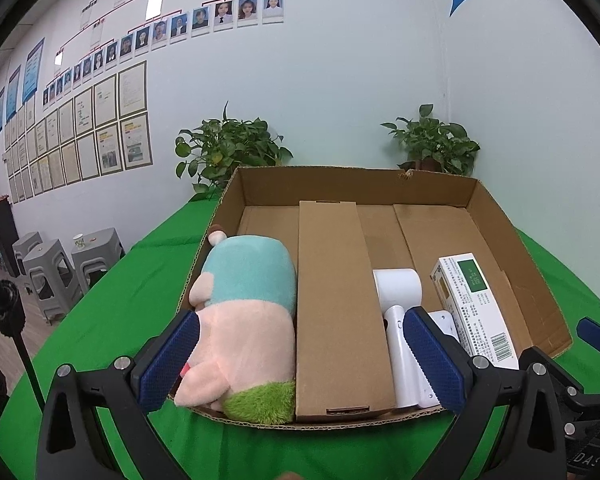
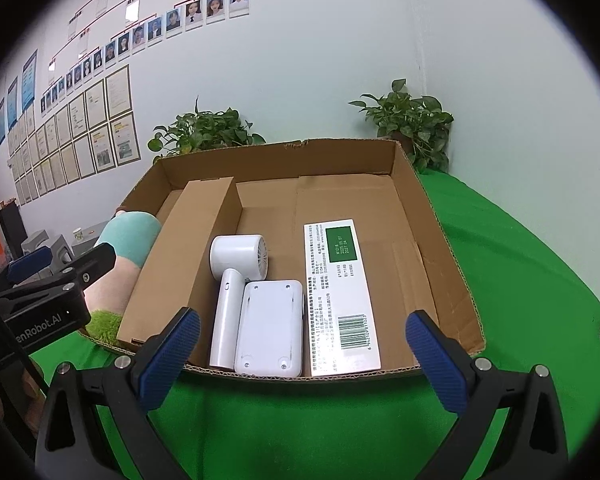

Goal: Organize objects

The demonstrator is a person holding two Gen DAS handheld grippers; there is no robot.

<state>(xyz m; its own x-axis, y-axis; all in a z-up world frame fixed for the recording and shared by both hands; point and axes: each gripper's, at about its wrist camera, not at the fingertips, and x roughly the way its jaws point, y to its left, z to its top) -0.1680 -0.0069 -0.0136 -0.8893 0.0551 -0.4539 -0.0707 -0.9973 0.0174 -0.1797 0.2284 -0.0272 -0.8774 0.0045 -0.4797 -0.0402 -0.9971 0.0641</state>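
An open cardboard box (image 1: 512,248) (image 2: 440,216) sits on the green table. Inside lie a plush toy (image 1: 244,312) (image 2: 128,240) at the left, a long brown carton (image 1: 336,304) (image 2: 188,256), a white hair dryer (image 1: 398,304) (image 2: 232,276), a white flat device (image 2: 270,328) (image 1: 444,318) and a white and green medicine box (image 1: 474,304) (image 2: 340,292). My left gripper (image 1: 300,360) is open and empty at the box's near edge, straddling the toy and carton. My right gripper (image 2: 304,356) is open and empty before the near edge, in front of the white device.
Two potted plants (image 1: 228,148) (image 1: 432,144) stand behind the box against the wall. Grey stools (image 1: 52,268) stand on the floor at the left. The green cloth (image 2: 520,264) spreads to the right of the box.
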